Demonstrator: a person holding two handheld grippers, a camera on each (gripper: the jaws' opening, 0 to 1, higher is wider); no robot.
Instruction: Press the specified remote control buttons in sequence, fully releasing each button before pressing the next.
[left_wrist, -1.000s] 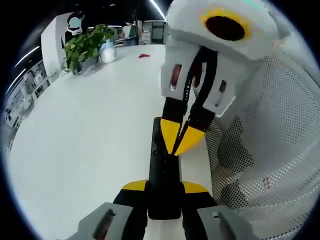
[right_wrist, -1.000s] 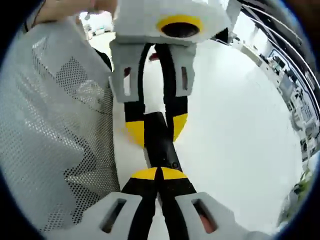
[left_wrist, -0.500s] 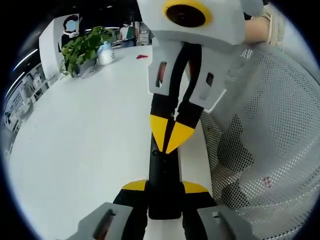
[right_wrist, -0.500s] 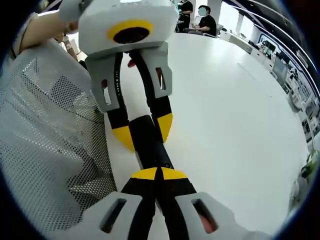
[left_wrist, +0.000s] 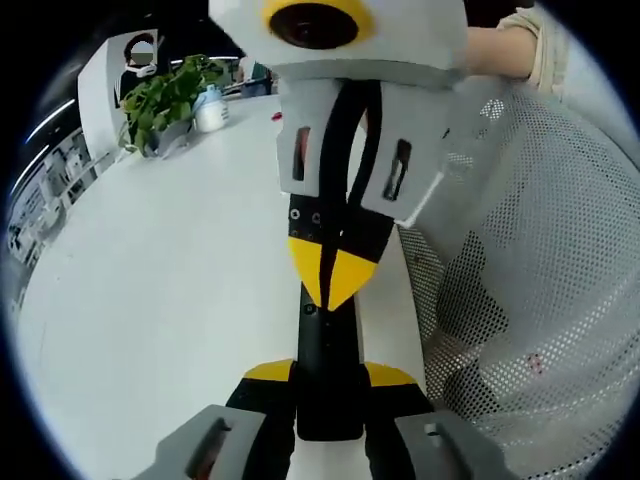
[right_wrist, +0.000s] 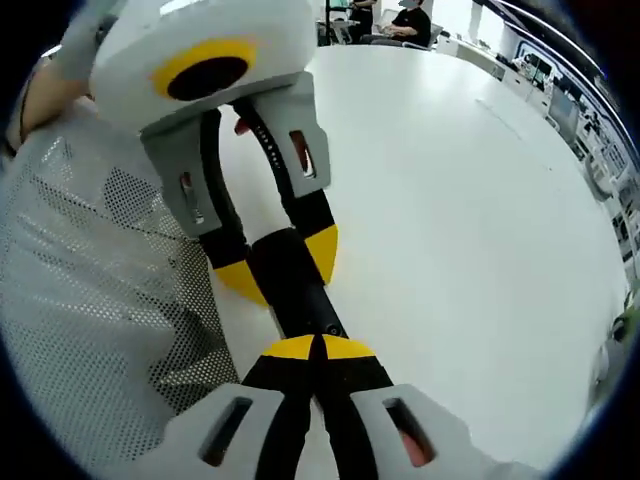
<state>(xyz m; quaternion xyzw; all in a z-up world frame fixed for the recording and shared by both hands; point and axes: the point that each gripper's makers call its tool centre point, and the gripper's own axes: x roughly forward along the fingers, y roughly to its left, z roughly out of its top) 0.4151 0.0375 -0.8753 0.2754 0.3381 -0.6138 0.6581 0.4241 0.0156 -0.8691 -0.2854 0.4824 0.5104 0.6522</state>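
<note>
A black remote (left_wrist: 328, 350) lies lengthwise between my left gripper's (left_wrist: 330, 372) yellow-tipped jaws, which are shut on its near end, just above the white table (left_wrist: 150, 300). My right gripper (left_wrist: 325, 292) comes down from above, shut, its yellow tips pressed together on the remote's upper face near a small round button. In the right gripper view, the shut right gripper (right_wrist: 320, 347) touches the remote (right_wrist: 295, 285), and the left gripper (right_wrist: 282, 262) holds it from the far end.
A potted plant (left_wrist: 170, 95) and a white bottle (left_wrist: 212, 108) stand at the table's far left, with a small red item (left_wrist: 277, 116) nearby. The person's white mesh garment (left_wrist: 530, 280) is close on the right. People sit at the far end (right_wrist: 410, 20).
My right gripper has swung leftward and tipped more over the remote, its shut tips staying at nearly the same spot. The left gripper keeps its hold on the remote.
</note>
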